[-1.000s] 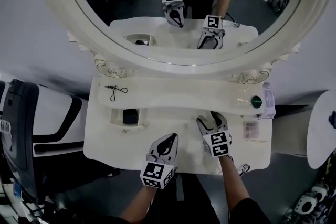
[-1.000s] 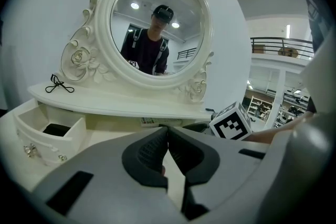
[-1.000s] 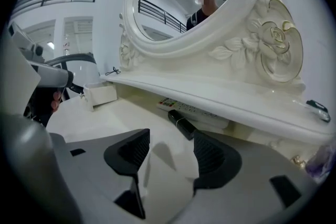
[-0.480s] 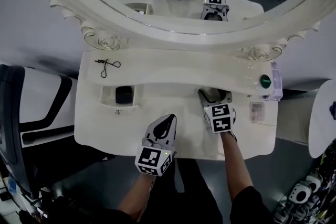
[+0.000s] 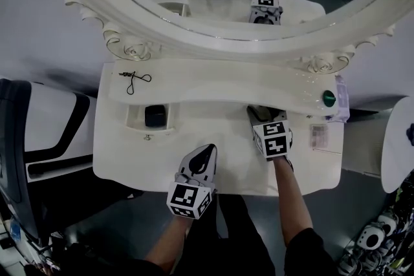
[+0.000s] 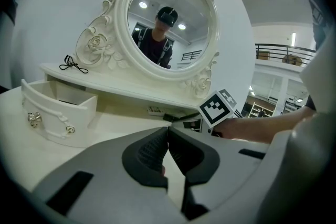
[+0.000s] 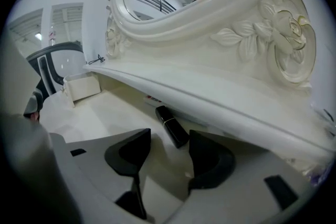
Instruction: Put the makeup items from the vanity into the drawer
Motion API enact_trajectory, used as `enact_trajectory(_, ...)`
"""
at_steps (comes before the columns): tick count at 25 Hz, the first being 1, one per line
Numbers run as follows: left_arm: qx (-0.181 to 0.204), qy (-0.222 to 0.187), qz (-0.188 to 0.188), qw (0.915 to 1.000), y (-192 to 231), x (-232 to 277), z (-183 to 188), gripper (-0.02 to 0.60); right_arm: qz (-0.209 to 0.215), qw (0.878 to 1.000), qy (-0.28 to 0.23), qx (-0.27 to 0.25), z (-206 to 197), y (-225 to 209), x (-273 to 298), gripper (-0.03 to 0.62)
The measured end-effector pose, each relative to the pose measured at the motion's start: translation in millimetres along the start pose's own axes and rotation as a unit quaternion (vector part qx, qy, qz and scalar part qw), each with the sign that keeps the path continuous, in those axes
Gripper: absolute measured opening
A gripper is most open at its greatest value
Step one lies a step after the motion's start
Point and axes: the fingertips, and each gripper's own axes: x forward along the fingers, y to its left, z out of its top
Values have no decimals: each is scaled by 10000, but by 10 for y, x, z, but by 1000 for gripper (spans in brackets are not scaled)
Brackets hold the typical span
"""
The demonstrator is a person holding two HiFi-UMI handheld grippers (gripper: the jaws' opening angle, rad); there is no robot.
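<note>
Right gripper (image 7: 168, 145): open, jaws just narrowed a little but not yet pressing; angled down under the shelf (image 5: 213, 84) overhang, probably to get around the lipstick tube (image 7: 170, 124).
Lipstick tube: black, lying flat on the vanity top (image 5: 129, 158) beneath the shelf; near end at the mouth of the jaws, closer to the right-hand pad, not clamped. Tucked far back, hence the low, slanting reach.
Left gripper (image 6: 168, 132): closed on nothing, held over the front of the vanity top, seemingly kept out of the way as the idle hand.
Drawer (image 5: 134, 121): small, pulled open at the left of the vanity top, well apart from the tube; presumably left open to take items. Small black item (image 5: 155, 116) already inside, kind not clear.
On the shelf: black looped cord (image 5: 134, 81) at the left end, green round item (image 5: 329, 98) at the right, both outside the drawer.
Step in hand: likely closing on the tube, then carrying it left to the drawer.
Risk: round tube, apt to roll or slip toward the back if pinched off-centre.
</note>
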Motion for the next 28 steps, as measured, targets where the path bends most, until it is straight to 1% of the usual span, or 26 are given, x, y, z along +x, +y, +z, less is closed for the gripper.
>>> enact_trajectory(1,2,-6,-6,10000,-2,-6,5,15,-31,9999,4,-100,4,14,-7,234)
enact_trajectory(2,5,-12,-9,10000,-3,-17,9,15,-85,9998,-3,-204,11,30,-15,131)
enact_trajectory(3,8,-15,-10,10000,-4,-29,10,15,-131,9995,-17,-287,20,47,-24,118)
enact_trajectory(5,8,-15,0,10000,1,-54,3,15,-141,9993,-25,-337,23,62,-34,115)
enact_trajectory(9,-3,-11,60,10000,23,-97,-16,15,-11,9996,-40,-281,9,65,-55,110)
enact_trajectory(12,17,-48,80,10000,19,-118,27,15,103,9997,-153,-166,-35,99,-137,109)
enact_trajectory(16,86,-110,89,9999,-15,-167,141,15,252,9992,-326,-11,-122,218,-353,107)
enact_trajectory(22,196,-177,98,9996,-125,-260,318,15,342,9982,-465,179,-229,306,-704,107)
enact_trajectory(28,300,-238,89,9992,-254,-365,479,15,354,9966,-714,220,-44,321,-1021,107)
